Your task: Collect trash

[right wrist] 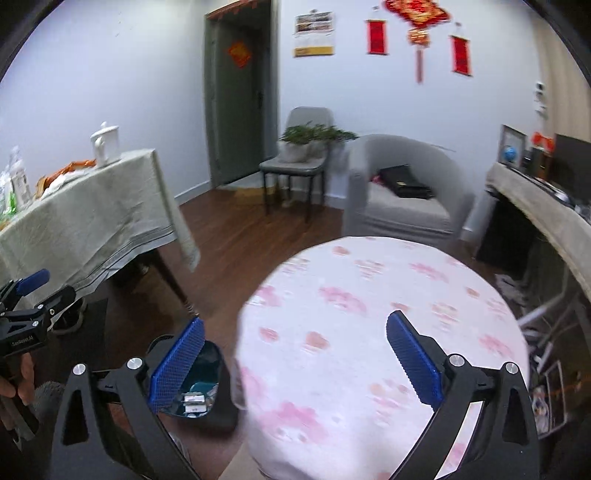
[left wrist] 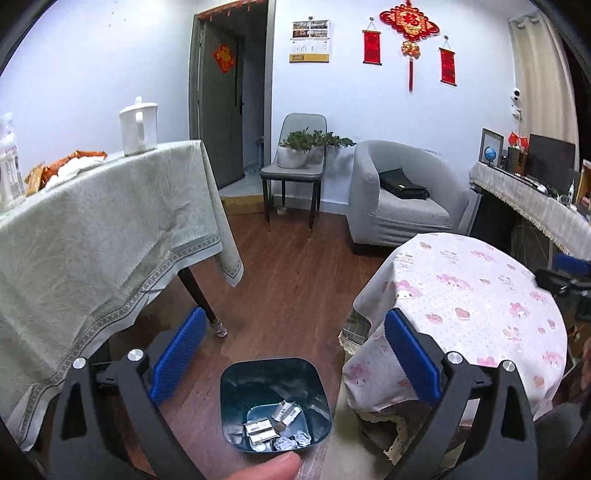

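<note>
Flanking bin (left wrist: 275,402): two draped tables (left wrist: 480,295).

I count one dark blue plastic trash bin (left wrist: 275,402) on the floor, two cloth-covered tables, one grey dining chair (left wrist: 295,162), one grey armchair (left wrist: 399,195), one white lidded mug (left wrist: 138,125), and two red hanging scrolls.

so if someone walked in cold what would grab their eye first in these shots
Probably the dark blue bin on the wood floor, between the left gripper's open blue fingers, with crumpled foil and small cartons in its bottom. Next, the round table in a pink-patterned cloth that fills the right wrist view under the open right gripper. Then the red knot ornament high on the far wall.
</note>
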Available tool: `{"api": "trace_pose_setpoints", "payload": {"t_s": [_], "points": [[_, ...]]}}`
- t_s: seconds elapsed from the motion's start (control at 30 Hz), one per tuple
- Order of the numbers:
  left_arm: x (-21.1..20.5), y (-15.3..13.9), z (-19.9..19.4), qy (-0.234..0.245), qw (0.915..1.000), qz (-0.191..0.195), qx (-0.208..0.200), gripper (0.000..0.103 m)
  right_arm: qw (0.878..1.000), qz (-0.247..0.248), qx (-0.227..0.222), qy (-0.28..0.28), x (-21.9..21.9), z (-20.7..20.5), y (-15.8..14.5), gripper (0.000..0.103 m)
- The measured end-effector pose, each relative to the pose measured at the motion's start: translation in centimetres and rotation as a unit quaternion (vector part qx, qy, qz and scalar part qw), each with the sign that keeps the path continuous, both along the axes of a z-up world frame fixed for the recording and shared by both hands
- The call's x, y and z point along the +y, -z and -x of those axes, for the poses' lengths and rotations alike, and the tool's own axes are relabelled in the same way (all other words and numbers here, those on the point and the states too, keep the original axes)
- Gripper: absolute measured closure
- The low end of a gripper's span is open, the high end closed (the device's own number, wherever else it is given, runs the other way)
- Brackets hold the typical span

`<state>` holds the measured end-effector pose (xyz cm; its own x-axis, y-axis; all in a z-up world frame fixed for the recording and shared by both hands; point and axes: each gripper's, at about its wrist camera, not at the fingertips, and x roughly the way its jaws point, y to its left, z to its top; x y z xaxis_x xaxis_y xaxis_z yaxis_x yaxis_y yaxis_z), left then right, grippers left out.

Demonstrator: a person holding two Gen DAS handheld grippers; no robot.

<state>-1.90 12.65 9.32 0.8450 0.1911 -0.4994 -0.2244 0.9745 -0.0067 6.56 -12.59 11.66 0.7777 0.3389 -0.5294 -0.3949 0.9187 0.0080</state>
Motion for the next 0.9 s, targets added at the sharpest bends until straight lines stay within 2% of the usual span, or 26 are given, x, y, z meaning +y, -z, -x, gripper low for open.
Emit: {"api": "trace_pose_setpoints", "payload": {"t_s": [0.17,0.37,0.57,0.63,0.73,0.9], "points": [[-1.1,0.8,1.5,0.011,0.9998,-0.006,-0.014,0.004,0.999,-0.022,-0.025,0.030,-4.4,2.8,0.7,0.004],[-2.1,2.9,2.6,0.021,0.9996,-0.016,-0.009,0.003,0.997,-0.019,-0.055,0.055,-8.3,6.0,2.5,0.004],[-3.2,5.4,3.1,0.025,0.9992,-0.030,0.007,0.003,0.994,-0.018,-0.057,0.087,-11.2,7.3,4.8,0.004],[-3.2,6.0,3.4,0.026,0.9994,-0.021,0.009,0.003,0.994,-0.017,-0.059,0.093,-11.8,7.5,6.0,0.004],[-3.0,6.0,3.7,0.026,0.9996,-0.012,0.000,0.003,0.994,-0.022,-0.062,0.084,-11.9,7.6,6.1,0.004],[-3.3,6.7,3.4,0.026,0.9994,-0.017,0.017,0.003,0.998,-0.022,-0.046,0.023,-10.8,7.4,6.5,0.004]]}}
